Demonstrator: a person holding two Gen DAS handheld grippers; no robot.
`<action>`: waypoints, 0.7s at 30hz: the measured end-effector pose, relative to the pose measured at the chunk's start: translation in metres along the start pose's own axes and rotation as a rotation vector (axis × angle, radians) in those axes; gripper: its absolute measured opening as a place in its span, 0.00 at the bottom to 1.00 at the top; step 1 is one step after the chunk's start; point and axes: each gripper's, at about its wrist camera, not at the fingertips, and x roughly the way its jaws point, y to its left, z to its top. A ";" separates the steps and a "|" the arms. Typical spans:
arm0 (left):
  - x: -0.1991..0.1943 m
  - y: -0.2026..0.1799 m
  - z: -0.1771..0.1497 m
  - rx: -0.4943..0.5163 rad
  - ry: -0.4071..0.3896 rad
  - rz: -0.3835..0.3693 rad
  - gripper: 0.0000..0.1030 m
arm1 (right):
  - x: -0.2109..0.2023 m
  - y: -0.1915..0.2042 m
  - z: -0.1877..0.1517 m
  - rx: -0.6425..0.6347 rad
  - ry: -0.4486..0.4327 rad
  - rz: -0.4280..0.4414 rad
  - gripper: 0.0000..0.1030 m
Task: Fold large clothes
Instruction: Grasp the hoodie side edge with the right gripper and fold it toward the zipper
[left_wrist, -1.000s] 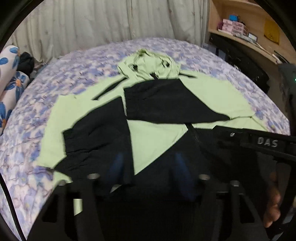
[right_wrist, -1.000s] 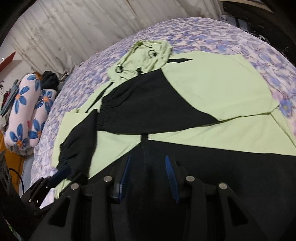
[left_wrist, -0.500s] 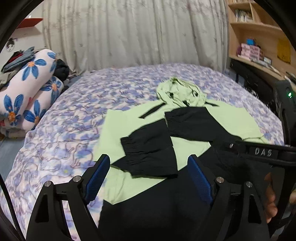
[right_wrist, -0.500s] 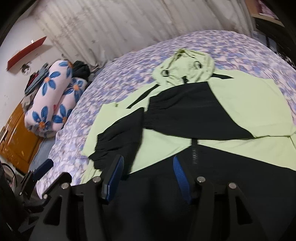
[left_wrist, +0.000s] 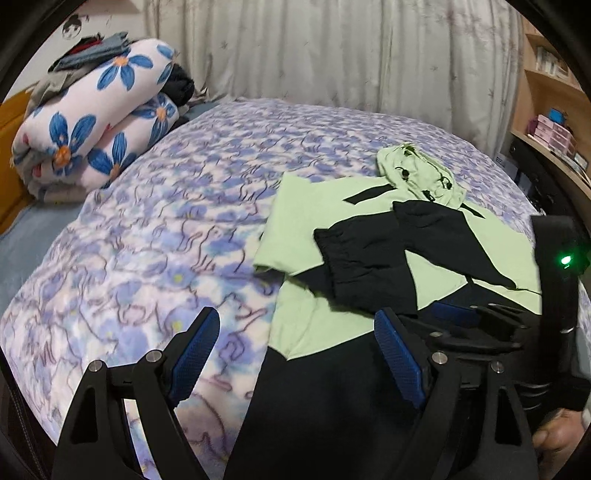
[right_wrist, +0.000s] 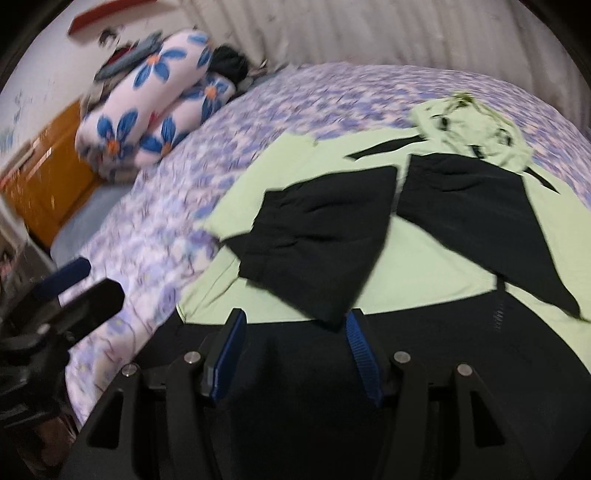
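A light green and black hoodie (left_wrist: 306, 206) (right_wrist: 436, 251) lies flat on the bed (left_wrist: 166, 221). Its hood (left_wrist: 417, 173) points to the far side. Both black sleeves (left_wrist: 362, 266) (right_wrist: 321, 240) are folded across its chest. My left gripper (left_wrist: 295, 321) stands wide open above the hoodie's near left edge and the bedspread, with nothing between its blue pads. My right gripper (right_wrist: 295, 319) is open above the black lower part of the hoodie and grips nothing. It also shows at the right of the left wrist view (left_wrist: 480, 321), close beside the left one.
A rolled floral quilt (left_wrist: 96, 118) (right_wrist: 155, 110) with clothes on top sits at the bed's far left. A pale curtain (left_wrist: 332, 55) hangs behind the bed. Wooden shelves (left_wrist: 554, 122) stand on the right and an orange cabinet (right_wrist: 51, 177) on the left. A hand (left_wrist: 557, 439) holds the right gripper.
Both pairs of jaws have widened. Both grippers have drawn back from the hoodie's black lower part and swung left, so the hoodie now sits further right and further away in both views.
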 end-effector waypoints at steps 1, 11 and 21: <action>0.003 0.004 -0.001 -0.016 0.006 0.001 0.82 | 0.005 0.002 0.000 -0.011 0.010 -0.008 0.55; 0.031 0.036 -0.009 -0.145 0.087 -0.007 0.82 | 0.042 0.032 0.019 -0.213 0.026 -0.142 0.55; 0.036 0.045 -0.013 -0.160 0.101 -0.015 0.82 | 0.056 0.040 0.048 -0.299 0.060 -0.157 0.15</action>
